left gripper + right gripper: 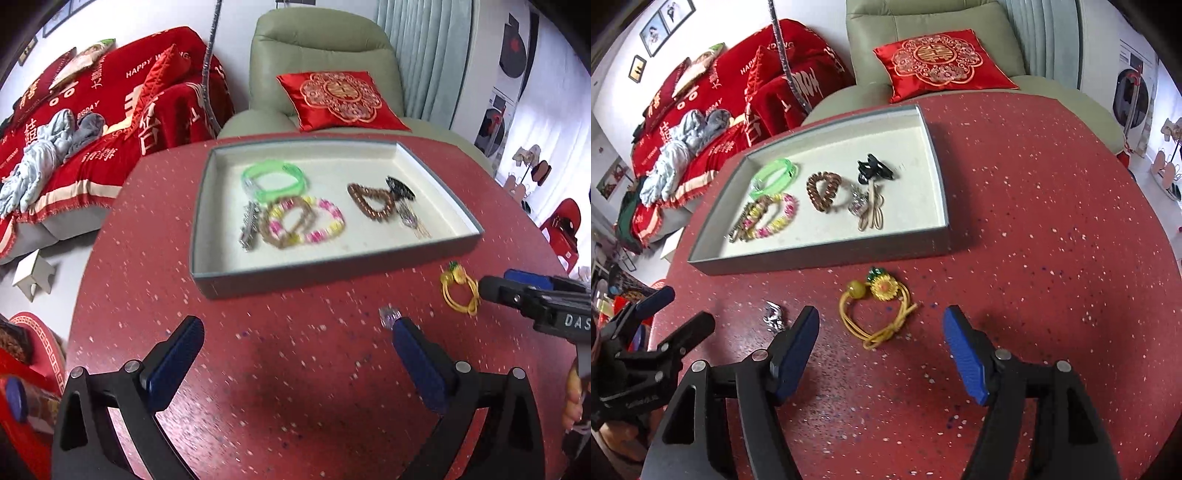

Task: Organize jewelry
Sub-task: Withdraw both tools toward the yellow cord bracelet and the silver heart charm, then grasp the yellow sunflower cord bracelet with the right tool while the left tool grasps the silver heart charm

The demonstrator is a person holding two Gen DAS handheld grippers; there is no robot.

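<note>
A grey tray [332, 267] [820, 258] with a cream lining sits on the red table and holds several bracelets, hair ties and clips. A yellow hair tie with a sunflower charm [879, 312] [460, 291] lies on the table in front of the tray. A small silver ring [772, 316] [389, 316] lies to its left. My right gripper [881, 326] is open, its fingers either side of the yellow hair tie. My left gripper [297, 328] is open and empty over bare table, its right finger beside the silver ring.
The red speckled round table [1034, 221] ends at a green armchair with a red cushion [341, 99] behind. A red-covered sofa [92, 122] stands at the left. The right gripper's fingers show in the left wrist view [517, 291].
</note>
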